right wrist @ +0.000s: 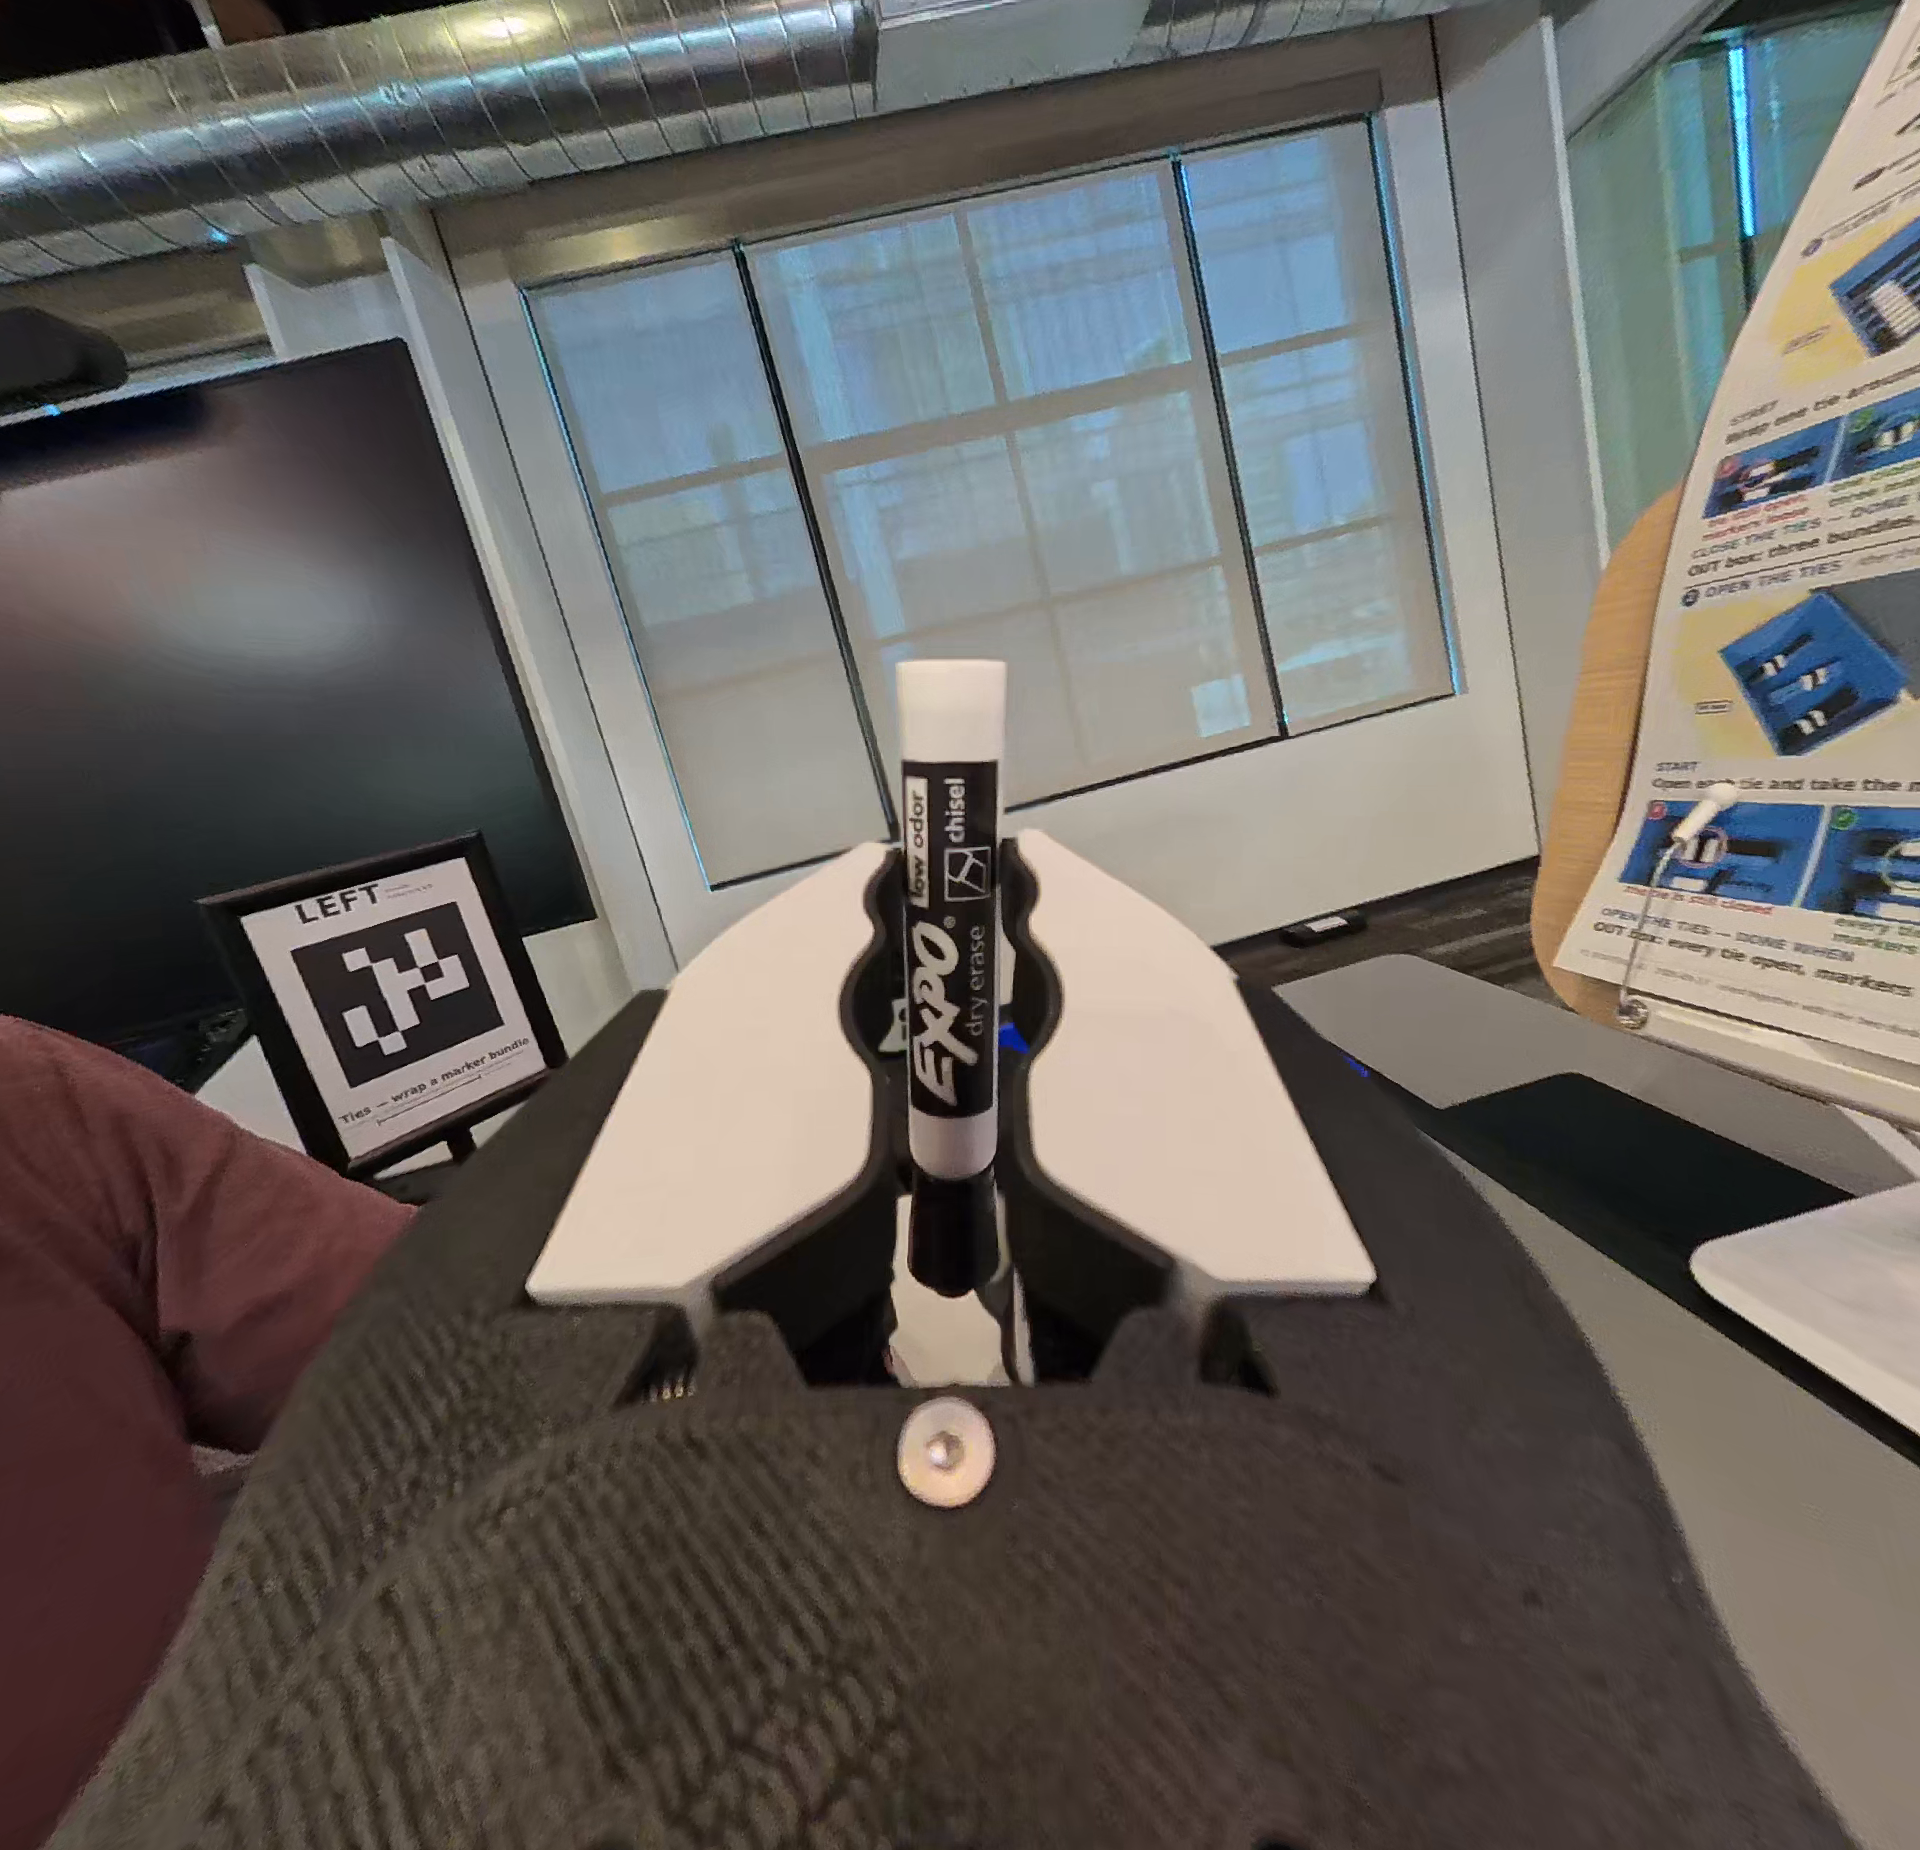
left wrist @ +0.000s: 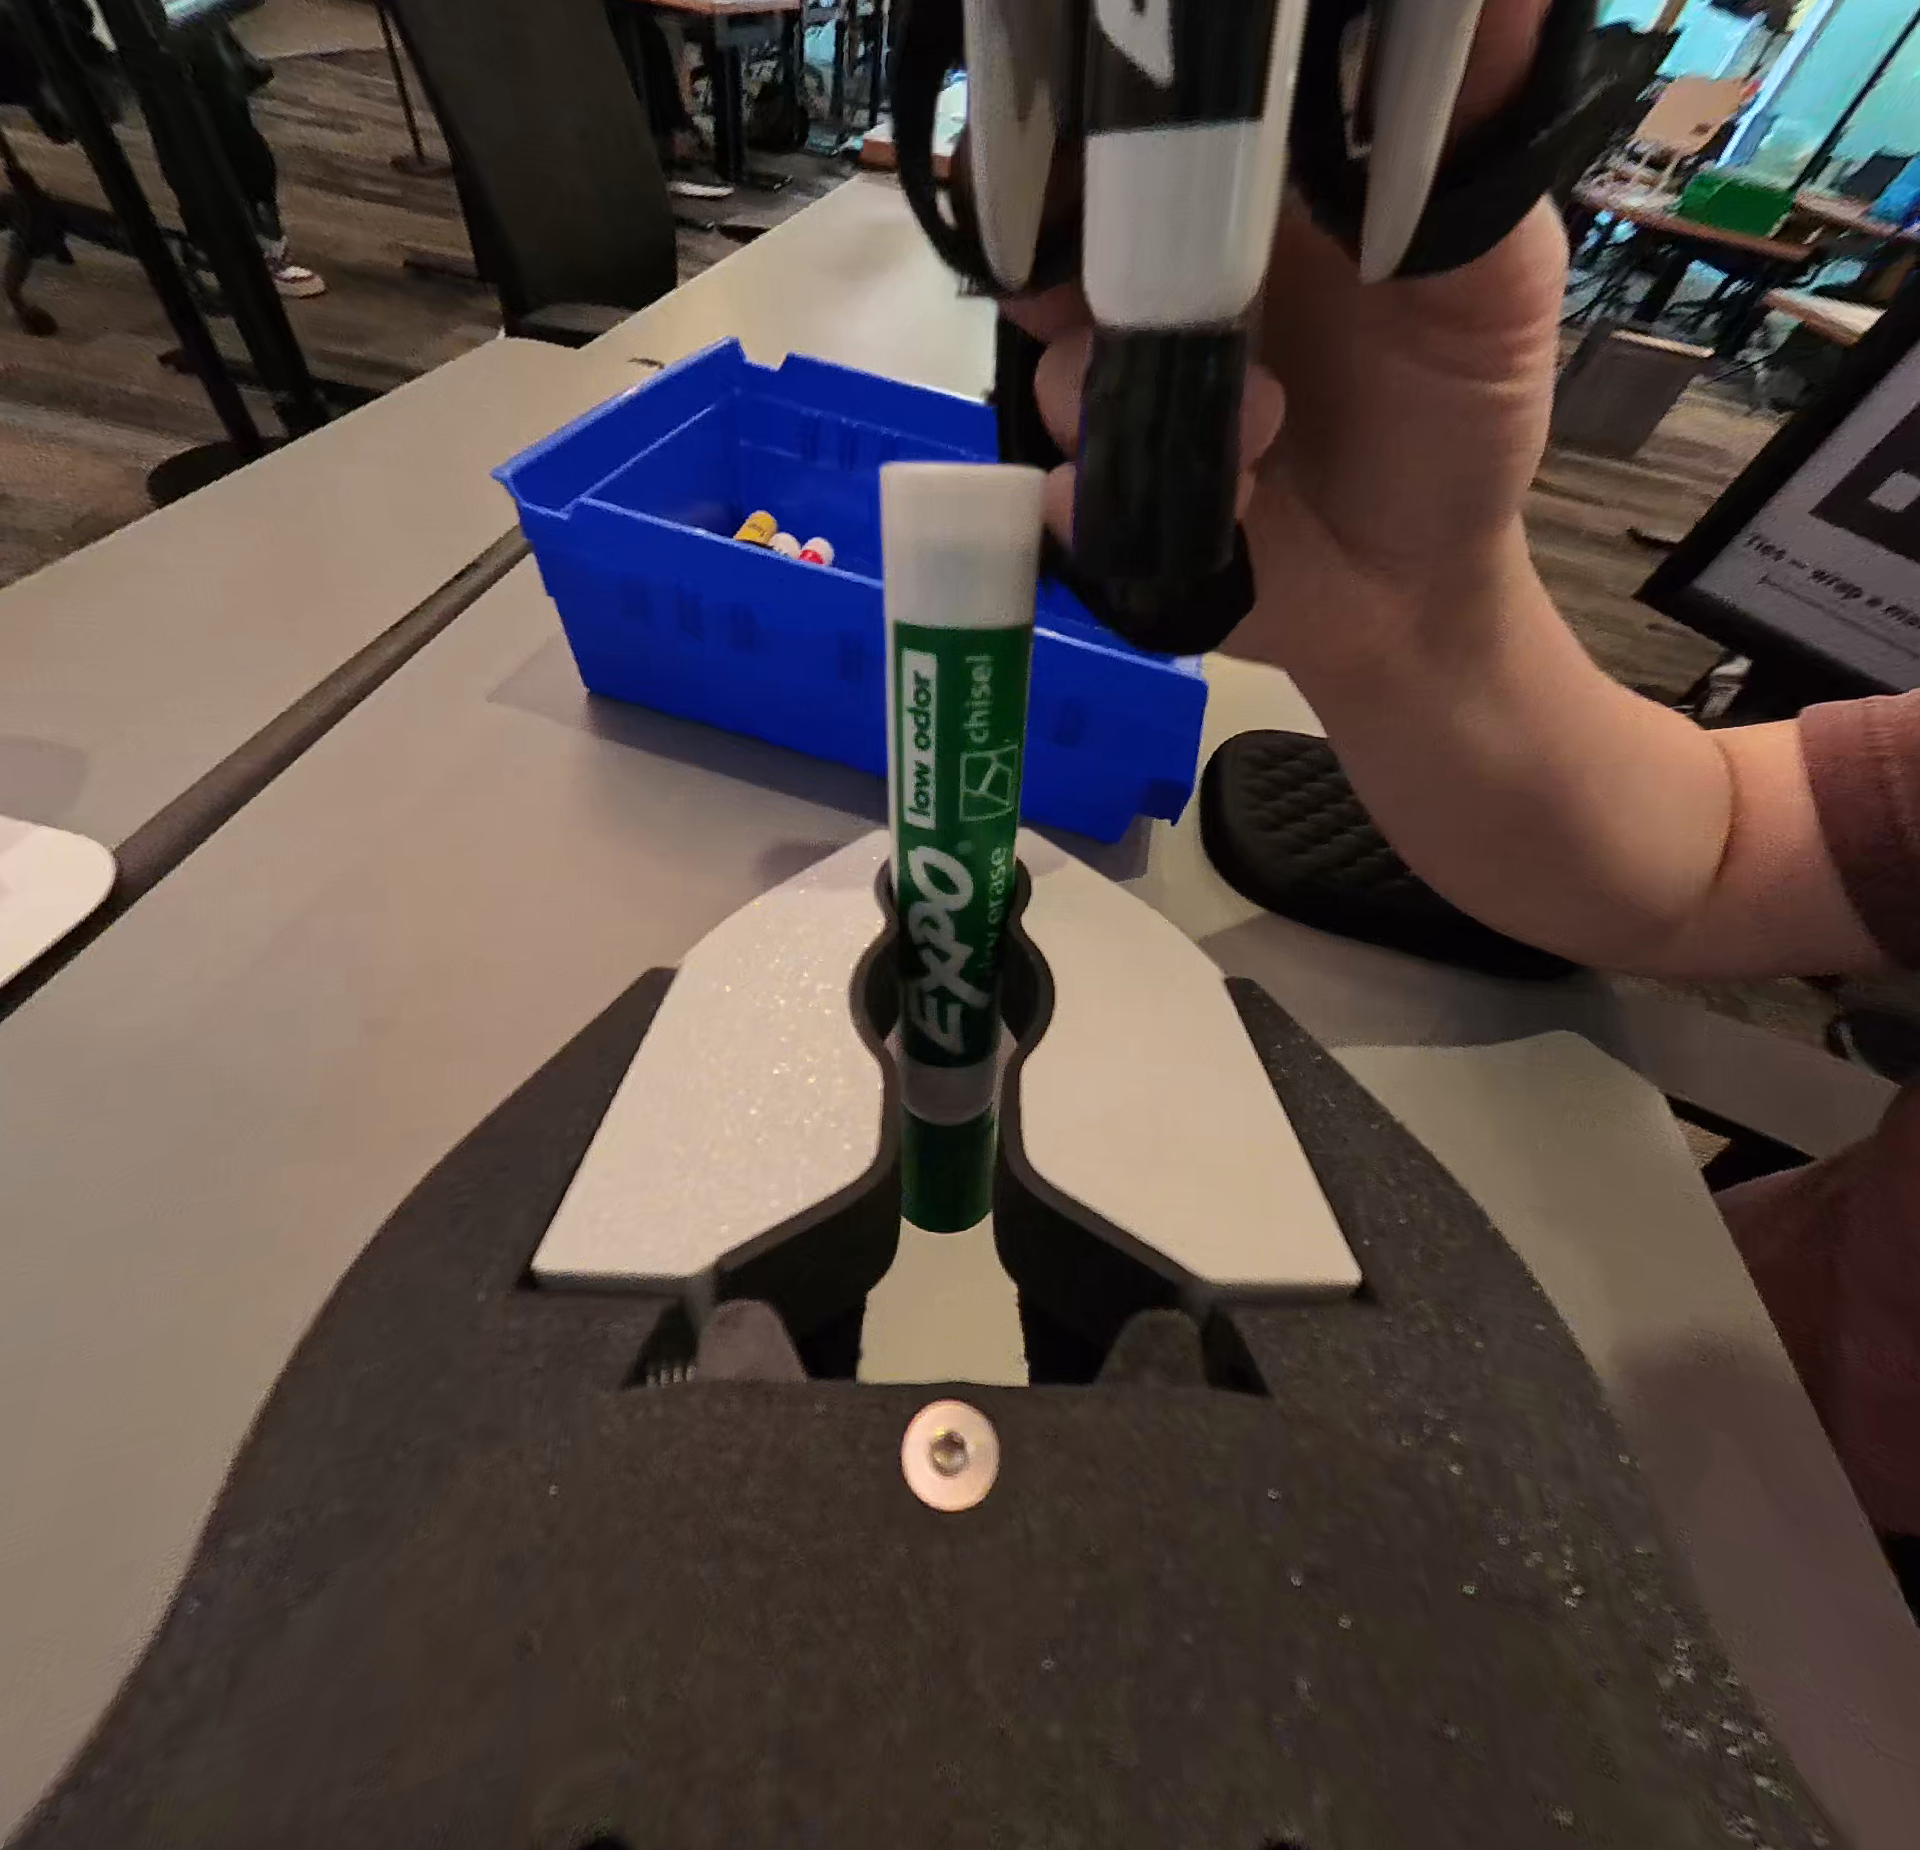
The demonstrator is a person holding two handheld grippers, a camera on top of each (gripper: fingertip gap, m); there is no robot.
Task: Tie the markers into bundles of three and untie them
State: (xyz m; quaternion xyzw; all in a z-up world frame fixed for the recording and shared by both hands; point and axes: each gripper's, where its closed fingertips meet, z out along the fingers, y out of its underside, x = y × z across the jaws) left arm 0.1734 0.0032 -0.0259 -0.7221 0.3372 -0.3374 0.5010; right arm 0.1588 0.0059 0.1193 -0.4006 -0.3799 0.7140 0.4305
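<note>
Green marker [left wrist: 961,844], one, pinched upright in the left tongs [left wrist: 956,969], lower end hidden between the fingers | black marker [right wrist: 951,927], one, clamped upright in the right tongs [right wrist: 951,990] | blue bin [left wrist: 831,595] on the grey tabletop [left wrist: 312,969]: three marker ends visible, rest hidden by its wall | right tongs in left view blurred, top cut off

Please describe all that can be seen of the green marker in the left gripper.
The green marker is a slim round pen, seemingly plastic, with a green printed barrel, a white end pointing away from the camera and a green cap nearer it. It lies along the fingers of the left gripper, clamped in their notches, above the grey table. Only the fingers touch it.
</note>
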